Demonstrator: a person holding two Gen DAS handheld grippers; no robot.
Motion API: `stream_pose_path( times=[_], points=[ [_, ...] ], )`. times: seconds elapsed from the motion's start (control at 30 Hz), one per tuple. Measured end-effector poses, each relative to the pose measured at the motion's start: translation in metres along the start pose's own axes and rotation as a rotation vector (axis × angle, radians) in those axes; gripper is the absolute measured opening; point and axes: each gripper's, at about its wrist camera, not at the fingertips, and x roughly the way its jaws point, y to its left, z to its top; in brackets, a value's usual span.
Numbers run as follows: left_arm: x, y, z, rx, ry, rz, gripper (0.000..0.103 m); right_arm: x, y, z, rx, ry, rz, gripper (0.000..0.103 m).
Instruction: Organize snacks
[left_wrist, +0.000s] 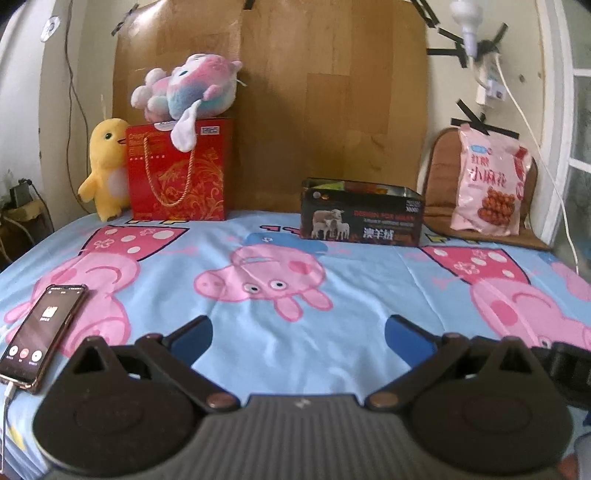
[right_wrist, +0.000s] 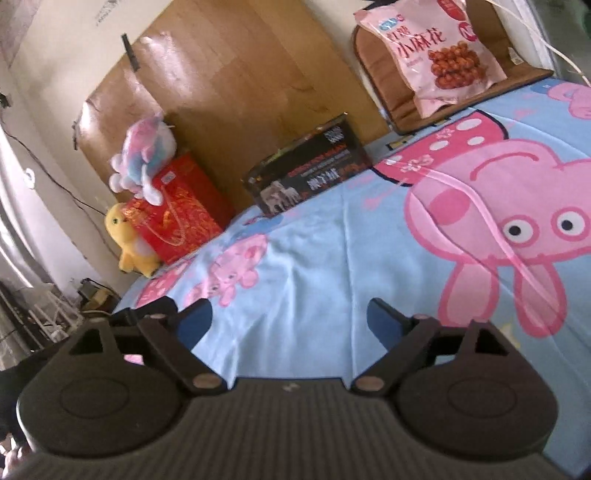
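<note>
A black open-top box (left_wrist: 362, 214) with a sheep picture stands at the back of the bed, with colourful packets inside; it also shows in the right wrist view (right_wrist: 310, 173). A pink snack bag (left_wrist: 489, 181) leans on a brown cushion at the back right, also seen in the right wrist view (right_wrist: 436, 51). My left gripper (left_wrist: 299, 338) is open and empty, low over the blue cartoon bedsheet (left_wrist: 258, 332), well short of the box. My right gripper (right_wrist: 290, 323) is open and empty, tilted over the sheet (right_wrist: 314, 258).
A red gift bag (left_wrist: 179, 170) with a pastel plush (left_wrist: 188, 88) on top and a yellow plush (left_wrist: 107, 168) stand at the back left. A phone (left_wrist: 42, 332) with a cable lies at the near left. A wooden board (left_wrist: 314, 92) backs the bed.
</note>
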Motion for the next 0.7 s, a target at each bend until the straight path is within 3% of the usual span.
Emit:
stream_pose_path(
  times=[0.33,0.5,0.7],
  points=[
    [0.005,0.009,-0.005,-0.047,0.047,-0.003,0.103,0.0,0.006,-0.009,-0.017,-0.01,-0.078,0.103],
    [0.01,0.011,-0.007,-0.047,0.075,0.008,0.103,-0.014,0.024,-0.012,-0.109,-0.133,-0.108,0.103],
    [0.013,0.017,-0.008,-0.068,0.09,0.04,0.103,0.004,0.022,-0.014,-0.083,-0.032,-0.104,0.103]
  ],
)
